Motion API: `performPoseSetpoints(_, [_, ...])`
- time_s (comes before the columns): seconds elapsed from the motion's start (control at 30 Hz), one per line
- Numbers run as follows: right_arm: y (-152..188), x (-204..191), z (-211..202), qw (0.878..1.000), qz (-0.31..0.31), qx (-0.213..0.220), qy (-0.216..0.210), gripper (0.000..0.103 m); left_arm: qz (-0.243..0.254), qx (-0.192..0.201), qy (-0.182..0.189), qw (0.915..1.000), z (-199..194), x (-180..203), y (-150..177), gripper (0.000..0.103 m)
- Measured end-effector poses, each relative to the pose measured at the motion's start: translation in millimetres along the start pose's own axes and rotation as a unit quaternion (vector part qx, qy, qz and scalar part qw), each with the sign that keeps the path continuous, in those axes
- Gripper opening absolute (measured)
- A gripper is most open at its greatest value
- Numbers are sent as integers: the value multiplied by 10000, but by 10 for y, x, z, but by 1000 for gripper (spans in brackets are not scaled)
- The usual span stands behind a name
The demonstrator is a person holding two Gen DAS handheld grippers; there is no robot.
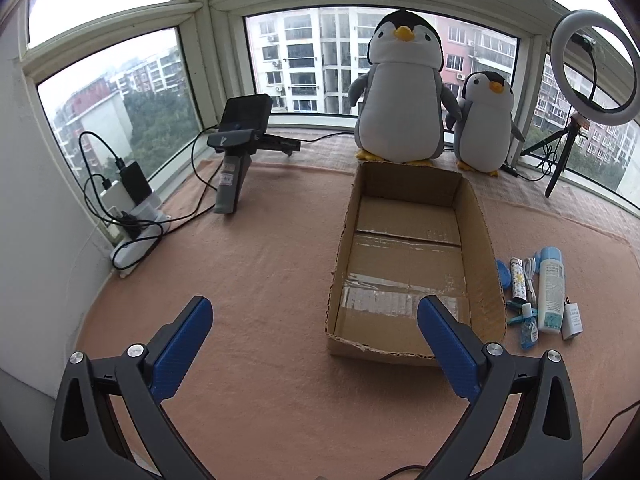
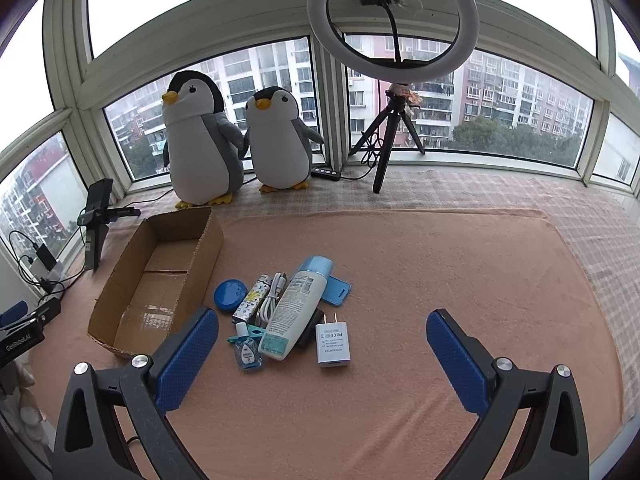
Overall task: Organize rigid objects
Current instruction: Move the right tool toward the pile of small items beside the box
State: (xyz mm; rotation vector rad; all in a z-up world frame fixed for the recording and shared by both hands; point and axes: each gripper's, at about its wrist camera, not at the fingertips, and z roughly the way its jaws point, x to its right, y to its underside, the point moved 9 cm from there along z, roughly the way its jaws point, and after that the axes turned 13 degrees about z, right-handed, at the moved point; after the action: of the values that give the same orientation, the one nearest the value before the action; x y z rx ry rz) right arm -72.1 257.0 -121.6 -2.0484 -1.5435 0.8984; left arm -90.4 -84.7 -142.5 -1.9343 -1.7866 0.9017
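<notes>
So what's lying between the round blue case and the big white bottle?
In the right wrist view, a patterned lighter and a coiled white cable lie between them.

The open brown corrugated cardboard box is matt, its cut edges ragged, with glossy clear tape strips across its floor; the peach-pink cloth mat under it looks soft and faintly napped; the tall white plastic bottle with a pale blue cap has a smooth, slightly shiny skin; the white plastic plug adapter is smooth and satin; the round blue plastic case is glossy; the gripper fingers' blue pads are finely ribbed and matt, their black plastic frames smooth with bright metal screw heads; both grey-and-white plush penguins are soft fabric.
</notes>
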Motion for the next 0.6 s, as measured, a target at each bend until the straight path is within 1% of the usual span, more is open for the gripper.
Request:
performPoseSetpoints(0.07, [5, 40, 23, 10000, 37, -21, 4, 103, -35, -102, -27, 9999, 85, -31, 51, 102])
performPoseSetpoints(0.33, [30, 221, 143, 9997, 207, -126, 57, 103, -103, -465, 83, 9988, 410, 10, 192, 102])
performPoseSetpoints(0.53, [79, 384, 334, 9982, 447, -387, 63, 103, -108, -692, 90, 9975, 659, 33, 241, 101])
performPoseSetpoints(0.6, [106, 436, 405, 9979, 461, -435, 108, 103, -94, -733, 61, 9972, 730, 33, 252, 98])
